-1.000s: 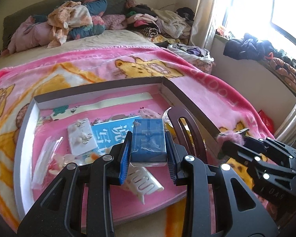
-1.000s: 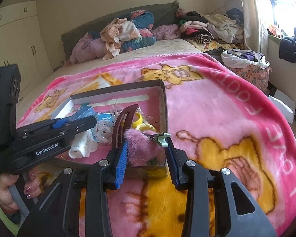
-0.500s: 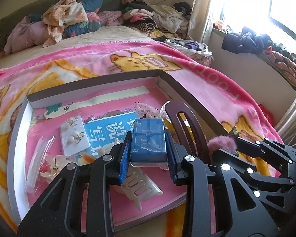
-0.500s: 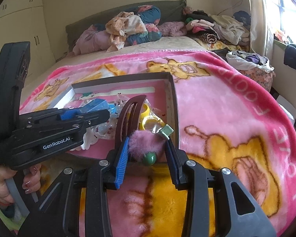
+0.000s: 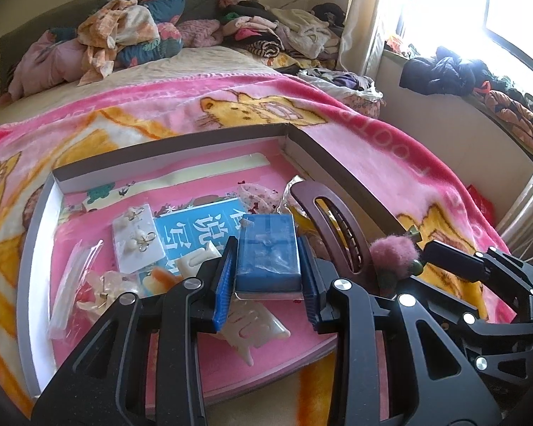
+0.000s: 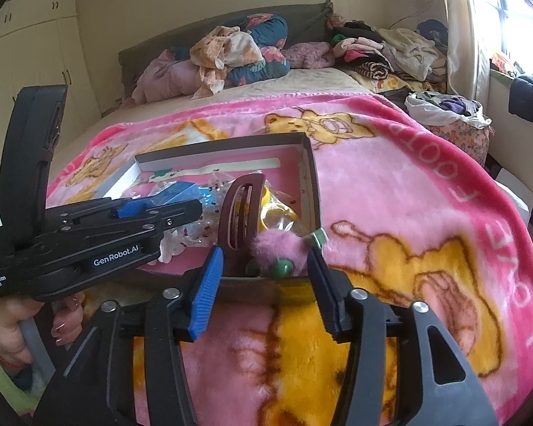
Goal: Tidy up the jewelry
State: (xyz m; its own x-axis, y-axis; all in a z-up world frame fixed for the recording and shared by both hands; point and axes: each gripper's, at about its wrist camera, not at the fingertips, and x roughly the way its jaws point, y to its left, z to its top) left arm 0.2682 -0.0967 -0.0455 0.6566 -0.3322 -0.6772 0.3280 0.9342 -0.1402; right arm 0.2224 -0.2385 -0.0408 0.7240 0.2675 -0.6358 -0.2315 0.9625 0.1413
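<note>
Jewelry, item one: small blue rectangular plastic box (image 5: 268, 254), rigid, light, smooth-sided (slippery), clamped across its long sides in my left gripper (image 5: 266, 277) above the shallow pink-lined cardboard tray (image 5: 323, 152). Item two: fluffy pink pom-pom hair clip (image 6: 279, 248), soft, lies at the tray's near corner between my right gripper (image 6: 266, 284)'s spread, released fingers.

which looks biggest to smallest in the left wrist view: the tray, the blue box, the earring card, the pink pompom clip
1. tray, by far the largest.
2. blue box, though being held close to the camera in the left tool inflates it.
3. earring card, not much smaller than the box.
4. pink pompom clip, smallest.
</note>
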